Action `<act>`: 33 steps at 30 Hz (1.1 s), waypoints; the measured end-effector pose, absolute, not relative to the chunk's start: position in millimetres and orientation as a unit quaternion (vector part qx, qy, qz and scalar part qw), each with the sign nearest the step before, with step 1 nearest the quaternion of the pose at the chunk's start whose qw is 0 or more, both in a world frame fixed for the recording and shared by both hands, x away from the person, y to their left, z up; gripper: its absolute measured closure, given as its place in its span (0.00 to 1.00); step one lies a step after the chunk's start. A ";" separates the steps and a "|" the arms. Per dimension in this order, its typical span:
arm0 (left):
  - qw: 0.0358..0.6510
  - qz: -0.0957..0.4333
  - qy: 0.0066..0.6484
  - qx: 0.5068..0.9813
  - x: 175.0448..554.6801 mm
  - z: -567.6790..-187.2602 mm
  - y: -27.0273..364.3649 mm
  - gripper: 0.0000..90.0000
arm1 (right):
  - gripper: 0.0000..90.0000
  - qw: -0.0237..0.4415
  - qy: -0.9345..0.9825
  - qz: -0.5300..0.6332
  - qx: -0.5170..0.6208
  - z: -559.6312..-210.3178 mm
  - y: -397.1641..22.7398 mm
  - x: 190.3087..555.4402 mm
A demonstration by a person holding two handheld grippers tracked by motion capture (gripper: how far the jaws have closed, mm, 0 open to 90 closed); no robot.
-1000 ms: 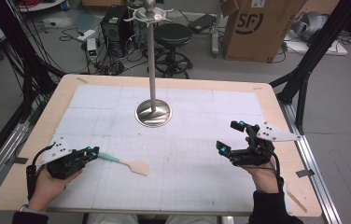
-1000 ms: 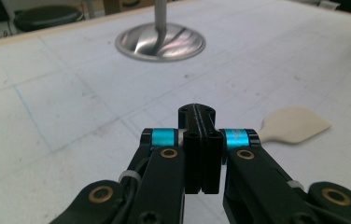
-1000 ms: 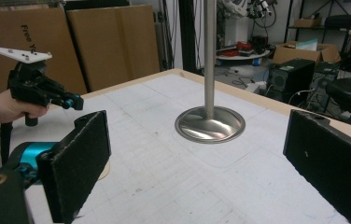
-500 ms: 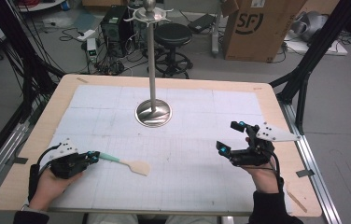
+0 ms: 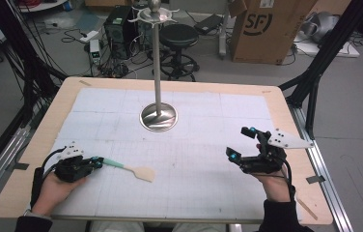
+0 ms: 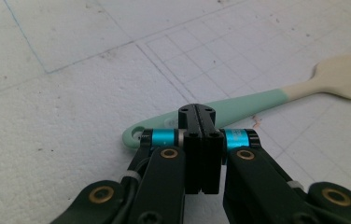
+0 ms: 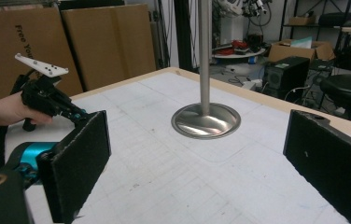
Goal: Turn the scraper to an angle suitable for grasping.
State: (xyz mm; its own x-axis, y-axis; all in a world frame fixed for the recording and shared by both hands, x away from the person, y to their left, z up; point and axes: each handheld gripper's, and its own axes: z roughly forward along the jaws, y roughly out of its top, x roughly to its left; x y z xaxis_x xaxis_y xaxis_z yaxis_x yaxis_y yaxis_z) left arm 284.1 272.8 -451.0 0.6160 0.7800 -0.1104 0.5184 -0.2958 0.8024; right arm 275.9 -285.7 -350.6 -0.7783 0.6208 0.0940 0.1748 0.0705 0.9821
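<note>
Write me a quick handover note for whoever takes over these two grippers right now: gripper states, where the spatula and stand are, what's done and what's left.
Left gripper: jaws shut, tips at the green handle of the spatula; whether they pinch it I can't tell.
Right gripper: open, holding nothing, low over the mat on the right.
Spatula: lying flat on the white mat, front left, cream blade toward the middle.
Metal stand: upright at the centre back, hooks on top, nothing hanging.
Done: left gripper brought to the handle.
Left: probably lift the spatula and hang it on the stand.
</note>
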 end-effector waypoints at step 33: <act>0.426 0.166 0.408 0.790 315.3 -445.9 234.2 1.00 | 0.07 0.197 0.702 0.612 0.307 -353.5 -307.3 253.7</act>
State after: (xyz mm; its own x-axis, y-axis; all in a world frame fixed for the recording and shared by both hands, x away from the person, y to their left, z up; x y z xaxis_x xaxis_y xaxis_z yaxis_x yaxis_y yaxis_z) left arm 315.3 234.2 -445.9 0.6123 0.7859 -0.0859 0.5040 -0.3043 0.8084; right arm 253.7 -307.3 -353.5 -0.7335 0.6724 0.0994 0.1903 0.0628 0.9797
